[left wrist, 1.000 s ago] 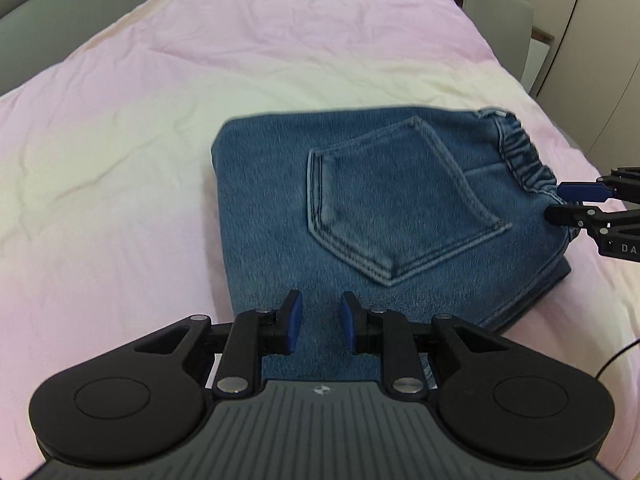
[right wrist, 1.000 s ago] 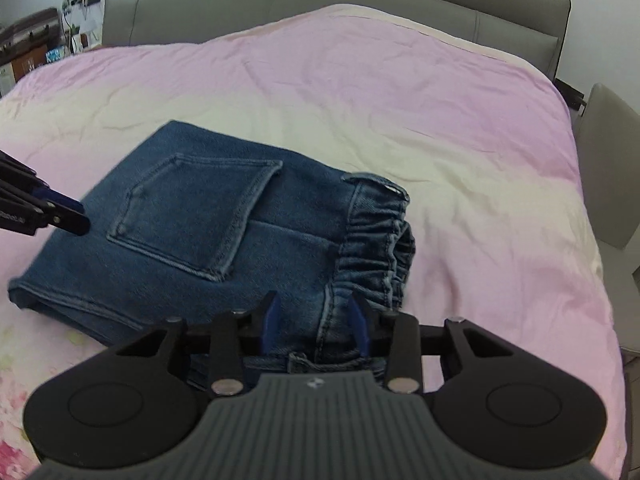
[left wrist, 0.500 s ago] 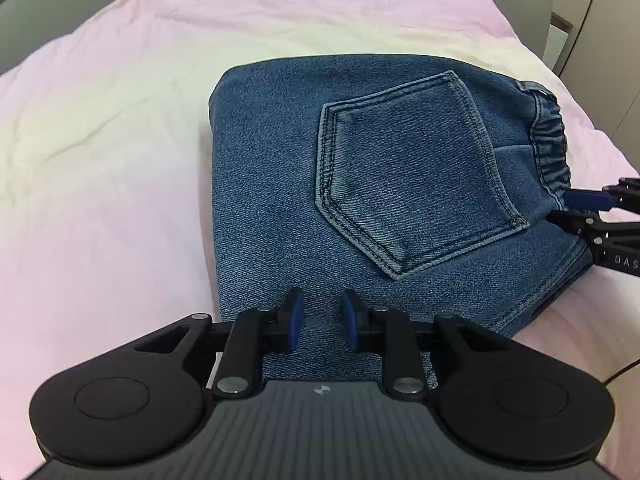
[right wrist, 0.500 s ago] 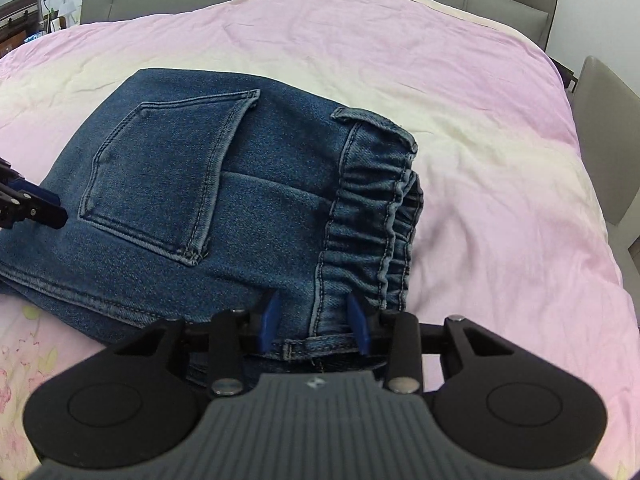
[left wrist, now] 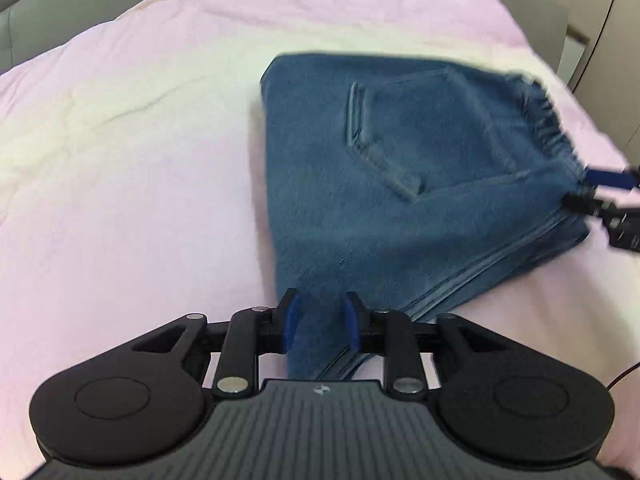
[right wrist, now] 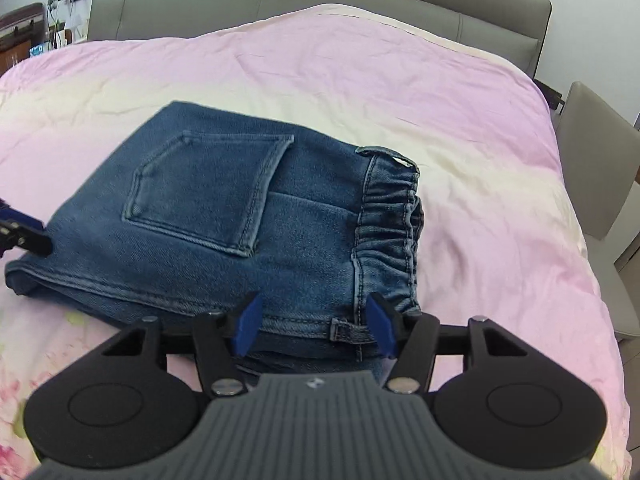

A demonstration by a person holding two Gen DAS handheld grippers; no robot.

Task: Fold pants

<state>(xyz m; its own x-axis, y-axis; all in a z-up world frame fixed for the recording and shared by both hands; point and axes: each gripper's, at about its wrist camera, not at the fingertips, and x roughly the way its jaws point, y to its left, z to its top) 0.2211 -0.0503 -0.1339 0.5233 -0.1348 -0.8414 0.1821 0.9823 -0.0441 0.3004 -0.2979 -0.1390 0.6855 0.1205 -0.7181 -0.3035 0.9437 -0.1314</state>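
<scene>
The blue denim pants [left wrist: 400,184] lie folded into a thick stack on the pink bed cover, back pocket [right wrist: 208,196] up, elastic waistband [right wrist: 392,236] at the right end. My left gripper [left wrist: 319,326] is shut on the stack's near corner, denim pinched between its blue pads. My right gripper [right wrist: 312,326] stands open at the waistband end, jaws wide either side of the denim edge and belt loop. Each gripper also shows in the other's view: the right [left wrist: 600,196], the left [right wrist: 24,232].
The pink and cream bed cover [right wrist: 360,80] spreads all round the pants. A grey headboard [right wrist: 320,4] runs along the far side. A grey chair [right wrist: 596,184] stands right of the bed, with cupboards [left wrist: 600,20] behind it.
My right gripper has opened and let go of the waistband end. The pants have dropped back down onto the bed. The left view is blurred from movement.
</scene>
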